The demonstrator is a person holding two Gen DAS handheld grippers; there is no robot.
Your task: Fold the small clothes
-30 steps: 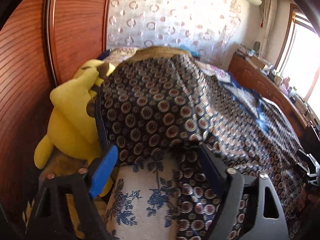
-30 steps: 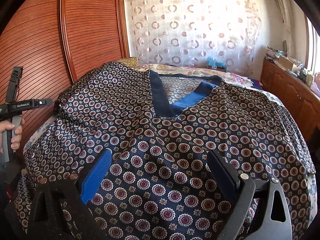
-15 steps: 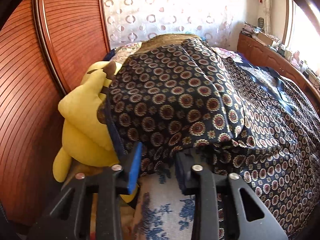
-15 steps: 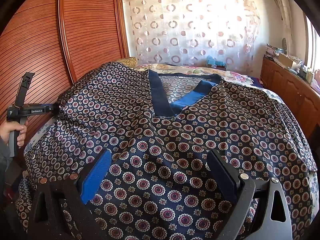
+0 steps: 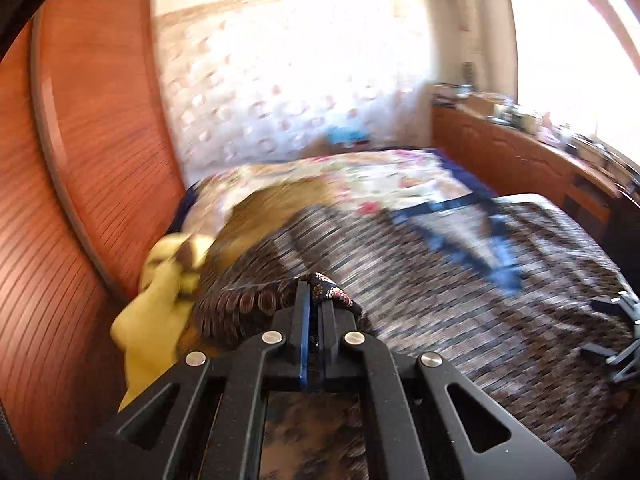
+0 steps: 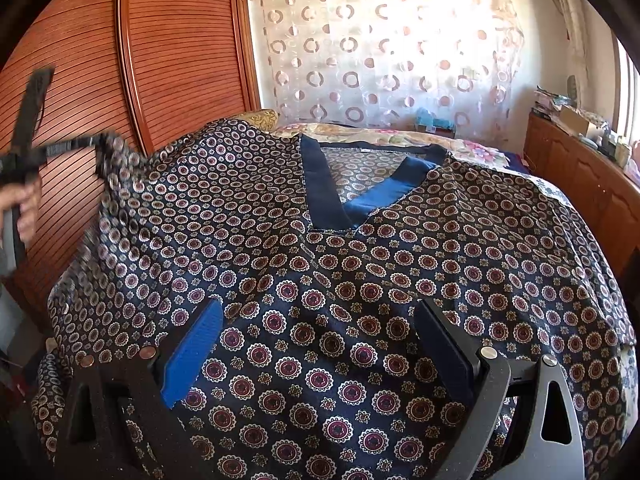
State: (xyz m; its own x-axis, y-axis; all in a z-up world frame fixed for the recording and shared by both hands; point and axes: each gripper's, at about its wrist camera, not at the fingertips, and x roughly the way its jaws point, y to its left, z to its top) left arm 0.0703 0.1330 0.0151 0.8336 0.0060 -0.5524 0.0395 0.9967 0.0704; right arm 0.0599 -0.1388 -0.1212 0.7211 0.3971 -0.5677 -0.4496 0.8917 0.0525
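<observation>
A dark navy top (image 6: 360,264) with a round medallion print and a blue V-neck band (image 6: 320,188) lies spread face up on the bed. My left gripper (image 5: 314,292) is shut on the edge of its left sleeve (image 5: 256,300) and holds that cloth raised off the bed. From the right wrist view the left gripper (image 6: 98,144) shows at far left, held in a hand, with the sleeve bunched at its tip. My right gripper (image 6: 320,320) hovers open over the lower front of the top, nothing between its fingers.
A yellow plush toy (image 5: 156,308) lies against the red-brown slatted wardrobe doors (image 6: 80,120) on the left. A floral bedspread (image 5: 360,176) covers the bed behind the top. A wooden sideboard (image 6: 592,184) runs along the right under the window.
The left gripper's jaws went from wide open to shut on the sleeve edge, then rose and lifted the cloth. The right gripper stayed still.
</observation>
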